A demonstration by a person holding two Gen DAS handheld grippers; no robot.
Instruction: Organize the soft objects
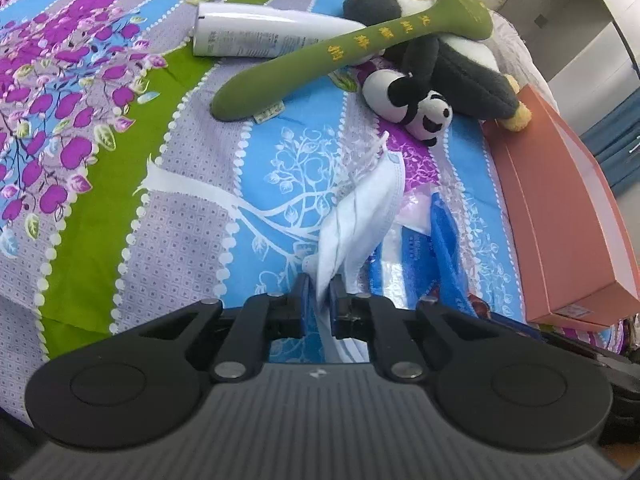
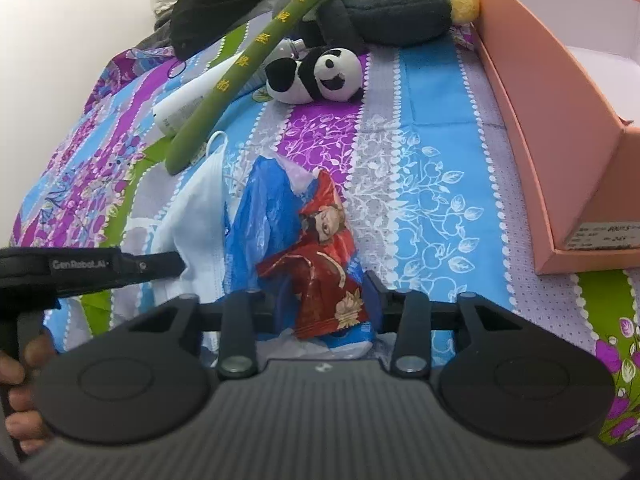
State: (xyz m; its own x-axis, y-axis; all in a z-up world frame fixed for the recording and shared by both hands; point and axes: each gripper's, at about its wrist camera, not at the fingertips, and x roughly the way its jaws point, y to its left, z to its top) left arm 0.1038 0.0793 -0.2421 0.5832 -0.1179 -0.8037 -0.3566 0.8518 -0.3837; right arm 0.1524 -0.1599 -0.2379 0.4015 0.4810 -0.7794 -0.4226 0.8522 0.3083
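In the left wrist view, a white face mask (image 1: 360,220) is being pinched between the nearly closed jaws of the left gripper (image 1: 319,294) at lower centre, its pleated body fanning up and to the right over the patterned bedsheet (image 1: 192,216). Just right of the mask, a blue plastic bag (image 1: 442,248) is lying crumpled.

In the right wrist view, a red snack packet (image 2: 328,272) printed with a figure is being held between the partly closed jaws of the right gripper (image 2: 326,300) at lower centre, with the blue bag touching it on the left and beneath. The mask is seen at centre left, with the other gripper's black body and a hand (image 2: 18,396) at the left edge.

Further out, a small panda plush (image 1: 416,108) is lying at upper centre of both views, close to a large dark grey plush (image 1: 460,60). A long green stick-shaped toy (image 1: 340,52) with yellow characters is being propped diagonally across a white bottle (image 1: 256,36) and the grey plush. An open pink box (image 1: 560,216) is sitting along the right edge, its label (image 2: 604,234) facing the right camera.
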